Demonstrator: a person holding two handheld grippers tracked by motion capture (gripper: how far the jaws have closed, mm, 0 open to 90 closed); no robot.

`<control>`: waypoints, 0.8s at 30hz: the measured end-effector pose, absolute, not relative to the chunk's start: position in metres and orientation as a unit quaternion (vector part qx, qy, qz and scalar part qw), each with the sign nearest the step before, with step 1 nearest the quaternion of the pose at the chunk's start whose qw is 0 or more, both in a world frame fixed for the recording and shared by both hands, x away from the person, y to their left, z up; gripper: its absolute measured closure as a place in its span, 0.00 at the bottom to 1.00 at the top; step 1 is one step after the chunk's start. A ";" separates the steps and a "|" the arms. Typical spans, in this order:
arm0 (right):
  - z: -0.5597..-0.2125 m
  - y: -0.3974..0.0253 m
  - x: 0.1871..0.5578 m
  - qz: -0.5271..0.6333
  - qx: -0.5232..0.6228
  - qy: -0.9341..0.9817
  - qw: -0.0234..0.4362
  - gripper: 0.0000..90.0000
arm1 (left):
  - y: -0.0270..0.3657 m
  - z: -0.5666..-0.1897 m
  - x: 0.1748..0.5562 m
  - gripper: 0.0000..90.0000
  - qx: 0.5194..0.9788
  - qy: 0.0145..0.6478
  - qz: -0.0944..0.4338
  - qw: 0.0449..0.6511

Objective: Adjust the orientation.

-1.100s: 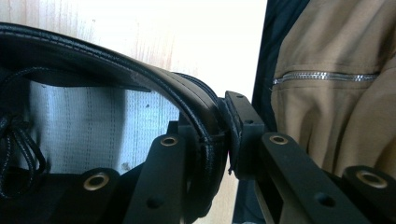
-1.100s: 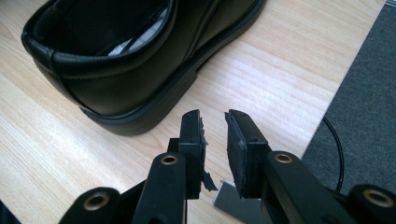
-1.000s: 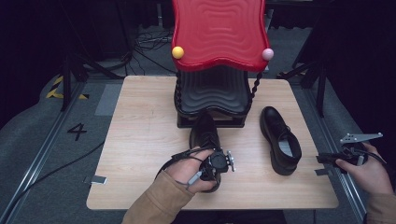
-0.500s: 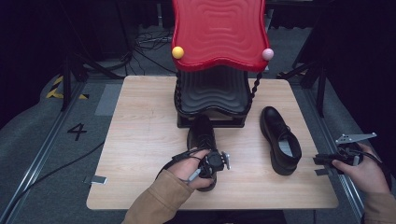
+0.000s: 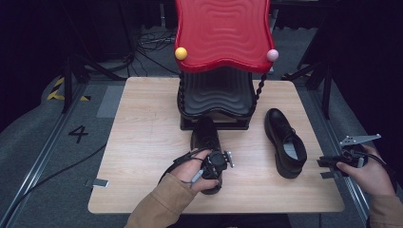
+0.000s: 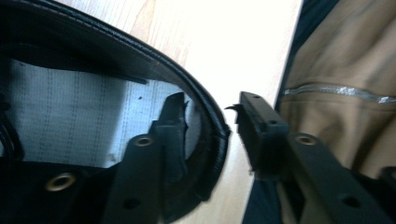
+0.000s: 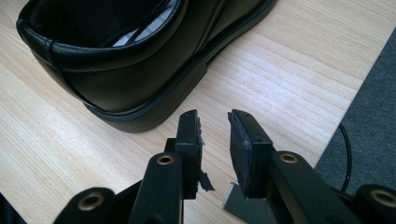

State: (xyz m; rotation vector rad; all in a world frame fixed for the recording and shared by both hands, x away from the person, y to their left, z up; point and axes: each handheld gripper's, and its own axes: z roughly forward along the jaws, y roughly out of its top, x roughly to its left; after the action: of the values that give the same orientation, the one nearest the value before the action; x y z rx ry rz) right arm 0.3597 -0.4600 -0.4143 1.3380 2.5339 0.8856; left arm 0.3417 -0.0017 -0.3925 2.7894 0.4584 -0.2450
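Note:
Two black leather shoes lie on the wooden table [image 5: 142, 142]. The left shoe [image 5: 205, 135] points toward the stand, and my left gripper [image 5: 213, 176] hangs over its heel. In the left gripper view one jaw is inside the left shoe [image 6: 93, 116] against the grey lining and the other is outside. My left gripper [image 6: 210, 109] is open, with the heel collar between the jaws and a thin gap showing. The right shoe [image 5: 285, 142] lies to the right. My right gripper [image 5: 324, 162] is open and empty at the table's right edge. In its own view my right gripper [image 7: 214, 123] sits just behind the right shoe's [image 7: 116, 60] heel.
A two-tier stand stands at the back middle, with a red wavy top [image 5: 223, 33] and a black lower shelf [image 5: 216, 95]. It carries a yellow ball [image 5: 181, 53] and a pink ball [image 5: 272, 55]. Dark floor with rails and cables surrounds the table.
The left shoe and my left gripper have shifted slightly left. The right hand has barely moved.

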 end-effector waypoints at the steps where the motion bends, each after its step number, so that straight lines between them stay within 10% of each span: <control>1: -0.414 -0.460 0.360 0.294 0.445 0.843 0.071 0.82 | 0.001 -0.389 0.341 0.64 0.970 0.160 -0.079 0.166; 24: -0.402 -0.444 0.361 0.311 0.420 0.849 0.081 0.74 | 0.099 -0.345 0.347 0.54 0.915 0.314 -0.009 0.254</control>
State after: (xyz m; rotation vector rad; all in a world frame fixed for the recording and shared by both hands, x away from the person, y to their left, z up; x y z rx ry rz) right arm 0.3605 -0.4438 -0.4016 1.2547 2.5388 0.9287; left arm 0.3466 0.0992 -0.3454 2.4844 0.8541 -0.0252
